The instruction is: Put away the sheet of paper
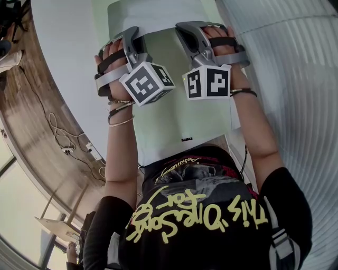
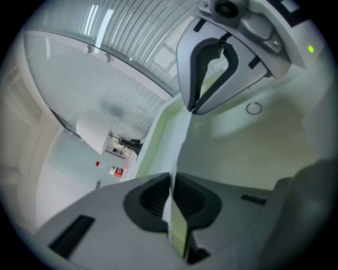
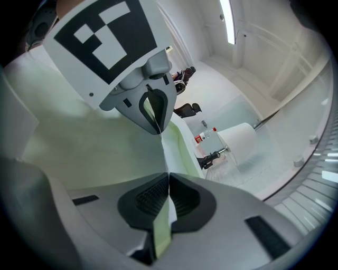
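A pale green-white sheet of paper (image 1: pixel 177 108) hangs stretched between both grippers in front of the person. My left gripper (image 1: pixel 131 38) is shut on its upper left edge and my right gripper (image 1: pixel 186 30) on its upper right edge. In the left gripper view the dark pads (image 2: pixel 153 198) pinch the sheet (image 2: pixel 232 142) edge-on, and the right gripper (image 2: pixel 193 108) clamps the same edge further along. The right gripper view mirrors this: my right gripper (image 3: pixel 168 194) presses on the sheet (image 3: pixel 100 147), with the left gripper (image 3: pixel 158 129) ahead. The top of the sheet (image 1: pixel 156 15) curls over white.
A white table surface (image 1: pixel 68 58) lies behind the sheet, with a ribbed white wall (image 1: pixel 296 63) on the right. Cables (image 1: pixel 63 138) trail over the wooden floor on the left. A white roll (image 2: pixel 97 129) and a red-labelled bottle (image 2: pixel 114 170) stand further off.
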{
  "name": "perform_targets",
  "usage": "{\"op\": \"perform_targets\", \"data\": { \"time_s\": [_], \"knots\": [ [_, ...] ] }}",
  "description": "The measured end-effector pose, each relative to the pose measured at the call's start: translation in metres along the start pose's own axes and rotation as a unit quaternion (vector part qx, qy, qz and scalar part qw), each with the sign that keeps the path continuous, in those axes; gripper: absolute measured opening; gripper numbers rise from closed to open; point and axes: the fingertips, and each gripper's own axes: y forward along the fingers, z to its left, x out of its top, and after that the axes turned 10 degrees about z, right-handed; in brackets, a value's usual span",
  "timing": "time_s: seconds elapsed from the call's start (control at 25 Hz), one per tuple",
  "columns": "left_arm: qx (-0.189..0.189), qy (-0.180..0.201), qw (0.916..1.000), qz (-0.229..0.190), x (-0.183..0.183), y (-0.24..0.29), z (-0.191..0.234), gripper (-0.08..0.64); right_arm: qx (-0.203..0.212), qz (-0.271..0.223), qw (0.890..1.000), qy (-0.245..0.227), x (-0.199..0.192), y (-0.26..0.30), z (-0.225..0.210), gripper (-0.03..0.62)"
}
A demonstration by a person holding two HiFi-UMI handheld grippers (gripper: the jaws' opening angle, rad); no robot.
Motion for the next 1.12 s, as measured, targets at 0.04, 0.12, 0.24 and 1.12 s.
{"op": "perform_targets", "data": {
  "time_s": [0.04,0.12,0.24,1.12],
  "knots": [
    [-0.002,-0.001,1.0,0.0,0.0,0.0,-0.001,0.011,0.003,0.002,1.0,-0.001,-0.001,0.001,0.001,0.008],
    [-0.008,-0.004,1.0,-0.002,0.001,0.0,-0.002,0.011,0.004,0.005,1.0,-0.001,-0.002,0.001,0.002,0.008],
    [-0.008,-0.009,0.9999,-0.005,0.003,-0.002,0.0,0.011,0.004,0.006,1.0,0.003,-0.004,0.001,0.002,0.009],
    [-0.04,-0.007,0.999,-0.021,0.007,-0.002,-0.013,0.193,0.046,0.014,0.998,0.028,-0.013,0.017,0.016,0.12]
  ]
}}
